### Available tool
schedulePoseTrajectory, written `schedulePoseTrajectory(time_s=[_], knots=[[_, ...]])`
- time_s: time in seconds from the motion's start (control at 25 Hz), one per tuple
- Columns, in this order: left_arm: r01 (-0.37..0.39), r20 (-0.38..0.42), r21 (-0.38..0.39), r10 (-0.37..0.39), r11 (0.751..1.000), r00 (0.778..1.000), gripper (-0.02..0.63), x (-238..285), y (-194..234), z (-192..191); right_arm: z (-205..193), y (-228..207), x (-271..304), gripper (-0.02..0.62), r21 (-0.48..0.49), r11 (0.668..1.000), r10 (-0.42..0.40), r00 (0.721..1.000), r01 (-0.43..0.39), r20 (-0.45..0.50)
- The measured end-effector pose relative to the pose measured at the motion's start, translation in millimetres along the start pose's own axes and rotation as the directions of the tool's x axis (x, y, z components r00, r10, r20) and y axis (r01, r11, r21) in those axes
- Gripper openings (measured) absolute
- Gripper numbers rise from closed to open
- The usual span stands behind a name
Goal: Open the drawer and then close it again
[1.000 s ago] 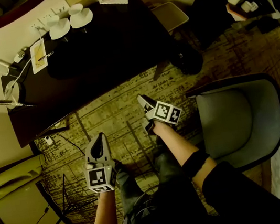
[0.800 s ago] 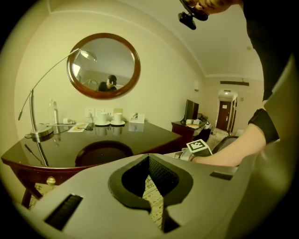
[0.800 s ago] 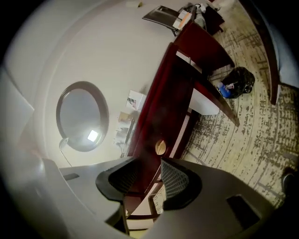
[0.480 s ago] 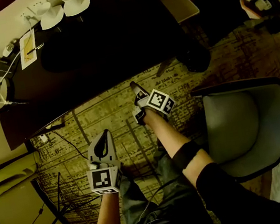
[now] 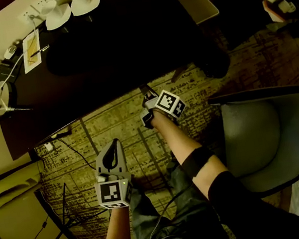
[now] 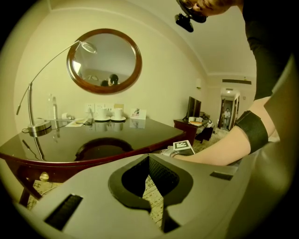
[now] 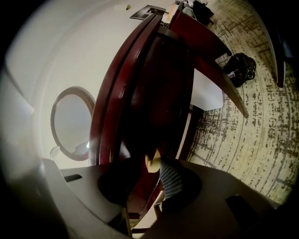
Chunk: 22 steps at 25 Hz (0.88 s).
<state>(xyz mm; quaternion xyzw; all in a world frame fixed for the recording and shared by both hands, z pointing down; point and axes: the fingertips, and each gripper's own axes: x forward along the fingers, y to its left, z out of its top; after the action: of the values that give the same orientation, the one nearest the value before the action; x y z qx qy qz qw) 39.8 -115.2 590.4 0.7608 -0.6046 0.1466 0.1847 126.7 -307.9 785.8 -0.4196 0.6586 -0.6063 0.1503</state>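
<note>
Upper left, white cups are set on a glossy dark desk. Below, the left gripper is pressed shut, empty, over patterned carpet. At centre, the right gripper is held with jaws just closing, still spread round the pale knob of the shut drawer. Right, a rounded grey armchair is seen.

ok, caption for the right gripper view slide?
Right tool, jaws just closing with a pale knob between them, at the desk's front.

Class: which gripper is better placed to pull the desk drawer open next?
Right. The right gripper is at the desk front; its jaws have just been closing with the pale knob between them. The left gripper is shut, over the carpet, clear of the desk.
</note>
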Motion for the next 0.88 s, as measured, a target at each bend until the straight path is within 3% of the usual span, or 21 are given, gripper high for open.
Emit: schedulePoseTrajectory(time_s=[0.12, 0.6, 0.88], knots=[[-0.001, 0.0, -0.001, 0.001, 1.0, 1.0, 0.0, -1, 2, -2, -2, -6, -1, 0.071, 0.017, 1.0, -0.018, 1.0, 0.017, 0.006], [0.0, -0.021, -0.014, -0.001, 1.0, 1.0, 0.0, -7, 3, -9, -3, -11, -7, 0.075, 0.034, 0.994, -0.107, 0.994, 0.108, -0.024], [0.02, -0.012, -0.008, -0.02, 1.0, 1.0, 0.0, -13, 0, -1, -14, -17, -37, 0.075, 0.047, 0.991, -0.12, 0.992, 0.121, -0.025]])
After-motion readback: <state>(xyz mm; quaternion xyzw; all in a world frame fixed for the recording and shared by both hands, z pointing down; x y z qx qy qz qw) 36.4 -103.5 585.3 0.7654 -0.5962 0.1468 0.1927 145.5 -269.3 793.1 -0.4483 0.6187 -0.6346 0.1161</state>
